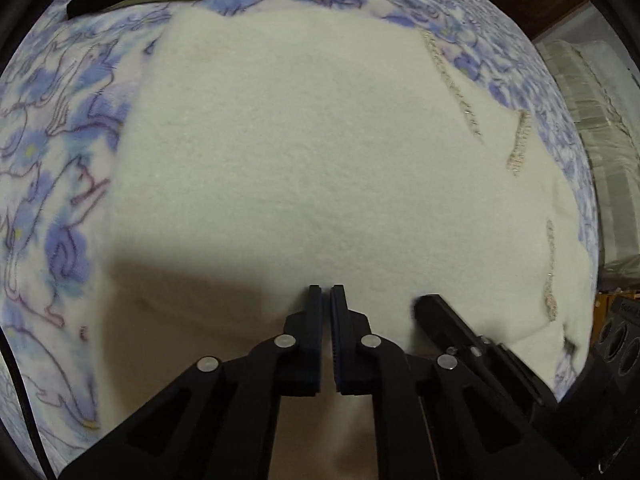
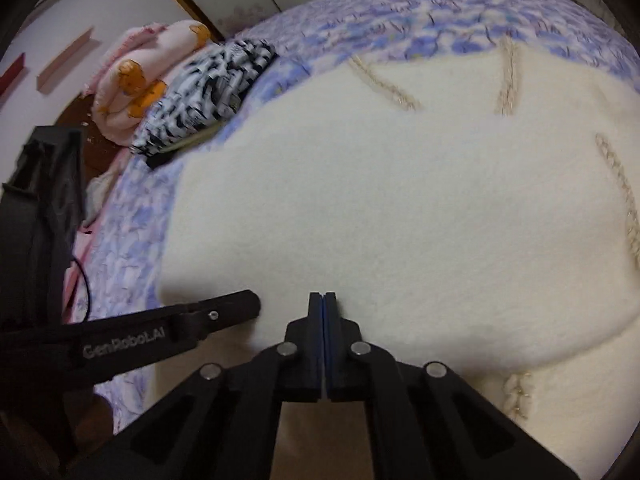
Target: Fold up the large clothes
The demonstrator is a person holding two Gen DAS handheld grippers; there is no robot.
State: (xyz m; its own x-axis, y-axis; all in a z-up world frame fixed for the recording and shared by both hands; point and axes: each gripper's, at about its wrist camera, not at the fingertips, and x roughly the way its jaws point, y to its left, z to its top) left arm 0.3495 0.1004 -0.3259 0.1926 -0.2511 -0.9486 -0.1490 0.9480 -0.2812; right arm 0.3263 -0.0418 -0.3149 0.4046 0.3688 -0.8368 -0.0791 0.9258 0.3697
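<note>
Lying flat on the floral bedspread (image 1: 60, 128): cream fleece garment (image 1: 304, 152) with braided trim. Left gripper (image 1: 326, 292) and right gripper (image 2: 322, 298) both closed, nothing visibly pinched, tips side by side at its near edge. Black-and-white patterned clothes (image 2: 216, 84) beyond.

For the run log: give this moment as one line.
task: fold large clothes | garment: cream knit flat on floral bedspread | left gripper: shut, empty | right gripper: shut, empty | both over near edge
</note>
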